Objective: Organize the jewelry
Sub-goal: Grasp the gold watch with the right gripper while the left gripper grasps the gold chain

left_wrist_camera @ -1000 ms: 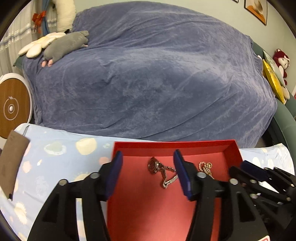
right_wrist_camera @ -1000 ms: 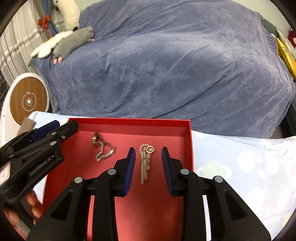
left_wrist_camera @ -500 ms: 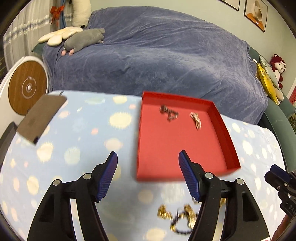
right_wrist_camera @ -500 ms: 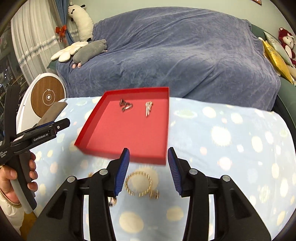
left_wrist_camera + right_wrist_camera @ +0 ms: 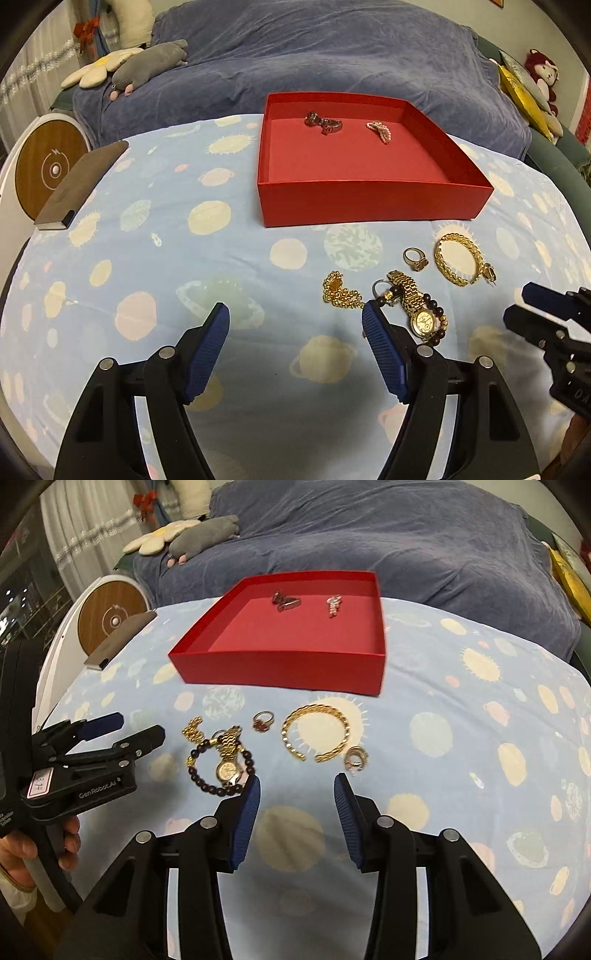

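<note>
Right wrist view, far left: left gripper (image 5: pixel 125 729) seen side-on, printed "GenRobot.AI" on its black body, with a small pink tag of unreadable digits; held in a hand (image 5: pixel 22 849) at the lower left edge. Above it, a round wooden disc (image 5: pixel 110 618) with a lightning mark, and a grey notebook (image 5: pixel 122 637) on the planet-print cloth (image 5: pixel 480 738).

Centre of frame: red box (image 5: pixel 280 672), holding a dark bracelet (image 5: pixel 286 601) and a pearl piece (image 5: pixel 333 605) at its far end. Below the box, loose on the cloth, left to right: gold chain (image 5: pixel 194 729), gold watch (image 5: pixel 228 764) tangled with a dark bead bracelet (image 5: pixel 201 771), red-stone ring (image 5: pixel 263 722), gold bangle (image 5: pixel 316 733), small ring cluster (image 5: pixel 356 758). Bottom centre: right gripper (image 5: pixel 297 788), jaws parted with only cloth between them, the watch touching nothing but lying just beside the left pad.

Left wrist view, left to right: disc (image 5: pixel 46 171), notebook (image 5: pixel 81 184), left gripper (image 5: pixel 295 317) with jaws opening wide over bare cloth (image 5: pixel 147 258), the chain (image 5: pixel 340 293) and watch (image 5: pixel 421 314) just beyond its right fingertip. Red box (image 5: pixel 369 205) upper centre; right gripper (image 5: pixel 528 306) entering at the right edge.

Only here: yellow cushion (image 5: pixel 521 88) and red plush toy (image 5: pixel 541 74) at the upper right. Blue bedspread (image 5: pixel 332 55) behind in both.
</note>
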`<state>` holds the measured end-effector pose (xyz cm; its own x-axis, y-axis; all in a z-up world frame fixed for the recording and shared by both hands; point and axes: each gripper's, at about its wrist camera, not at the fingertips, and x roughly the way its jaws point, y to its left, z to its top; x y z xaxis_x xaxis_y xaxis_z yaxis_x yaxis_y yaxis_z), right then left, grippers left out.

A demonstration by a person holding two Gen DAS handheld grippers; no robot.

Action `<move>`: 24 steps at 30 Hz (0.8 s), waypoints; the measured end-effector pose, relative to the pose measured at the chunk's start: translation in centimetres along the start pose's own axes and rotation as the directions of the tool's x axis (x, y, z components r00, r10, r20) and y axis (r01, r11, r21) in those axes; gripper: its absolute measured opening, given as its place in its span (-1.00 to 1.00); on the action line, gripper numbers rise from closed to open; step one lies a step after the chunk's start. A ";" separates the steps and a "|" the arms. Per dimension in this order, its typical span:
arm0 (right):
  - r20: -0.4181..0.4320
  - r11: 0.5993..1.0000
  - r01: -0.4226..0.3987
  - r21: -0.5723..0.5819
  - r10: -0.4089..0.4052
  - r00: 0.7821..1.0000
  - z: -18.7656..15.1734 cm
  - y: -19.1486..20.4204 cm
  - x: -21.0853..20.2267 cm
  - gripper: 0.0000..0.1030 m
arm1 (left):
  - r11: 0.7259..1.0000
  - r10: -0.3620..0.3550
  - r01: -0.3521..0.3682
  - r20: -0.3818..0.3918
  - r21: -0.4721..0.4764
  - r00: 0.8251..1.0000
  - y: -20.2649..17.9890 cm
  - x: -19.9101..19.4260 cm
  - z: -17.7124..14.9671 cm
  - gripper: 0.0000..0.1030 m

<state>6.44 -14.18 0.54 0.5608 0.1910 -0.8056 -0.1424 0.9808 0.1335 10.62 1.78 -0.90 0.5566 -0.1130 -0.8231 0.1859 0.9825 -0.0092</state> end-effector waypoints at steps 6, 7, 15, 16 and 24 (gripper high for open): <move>-0.037 0.996 -0.053 -0.068 0.051 0.998 0.2 3.4 2.5 -0.36 | 0.999 0.035 -0.035 0.004 -0.035 0.999 1.7 0.1 0.0 0.39; -0.041 0.996 -0.052 -0.077 0.049 0.998 0.3 3.7 3.0 -0.38 | 0.999 0.032 -0.032 0.004 -0.039 0.999 2.0 0.1 0.1 0.39; -0.075 0.996 -0.048 -0.081 0.042 0.996 0.4 4.4 5.4 -0.57 | 0.997 0.023 -0.024 -0.016 -0.070 1.000 3.8 0.2 -0.3 0.39; -0.077 0.995 -0.049 -0.082 0.042 0.996 0.4 4.4 5.4 -0.57 | 0.997 0.018 -0.019 -0.017 -0.075 1.000 4.0 0.2 -0.3 0.39; -0.062 0.995 -0.040 -0.092 0.035 0.997 0.7 4.6 6.1 -0.57 | 0.996 0.012 -0.014 -0.021 -0.084 1.000 4.5 0.1 -0.6 0.39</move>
<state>9.77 -8.43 -3.33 0.5043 0.2223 -0.8344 -0.2393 0.9644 0.1123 11.03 6.27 -1.31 0.5413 -0.0981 -0.8351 0.1094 0.9929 -0.0457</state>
